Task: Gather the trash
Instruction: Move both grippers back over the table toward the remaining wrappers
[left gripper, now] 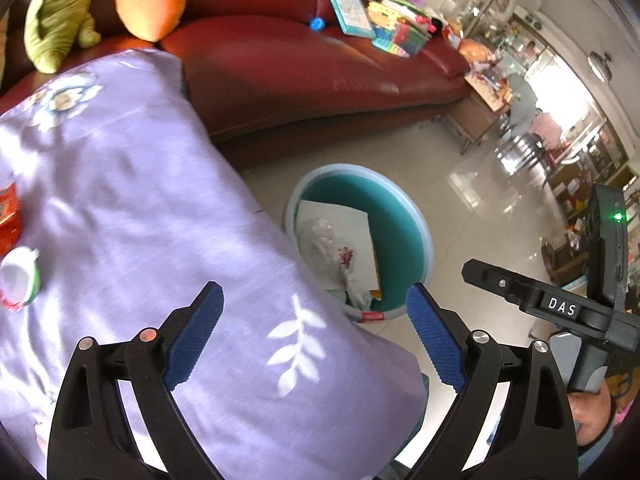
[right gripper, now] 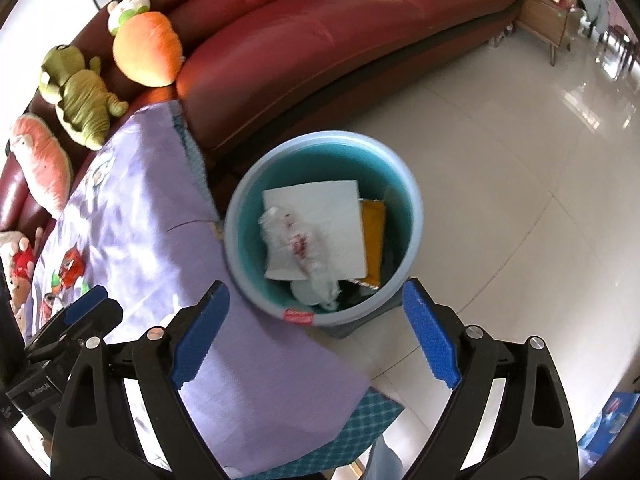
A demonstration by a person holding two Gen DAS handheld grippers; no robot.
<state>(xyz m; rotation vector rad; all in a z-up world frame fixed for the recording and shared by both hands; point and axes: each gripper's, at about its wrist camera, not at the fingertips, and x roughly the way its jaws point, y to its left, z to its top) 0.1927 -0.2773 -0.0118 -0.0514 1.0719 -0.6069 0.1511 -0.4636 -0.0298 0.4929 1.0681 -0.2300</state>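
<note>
A round teal bin (right gripper: 244,184) stands on the floor beside the purple-cloth table (right gripper: 132,216). Inside lie white paper (right gripper: 328,208), a crumpled stained plastic bag (right gripper: 292,244) and a yellow packet (right gripper: 374,236). The bin also shows in the left wrist view (left gripper: 404,216). My right gripper (right gripper: 316,328) is open and empty above the bin's near rim. My left gripper (left gripper: 314,334) is open and empty over the table's corner. A red wrapper (left gripper: 8,216) and a white-green cup (left gripper: 20,276) lie on the cloth at far left. The right gripper's body (left gripper: 560,304) shows at the right.
A red leather sofa (right gripper: 320,48) curves behind the table and bin, with plush toys (right gripper: 80,100) and books (left gripper: 360,12) on it. Glossy tiled floor (right gripper: 520,200) spreads to the right. A wooden side table (right gripper: 548,20) stands at the sofa's far end.
</note>
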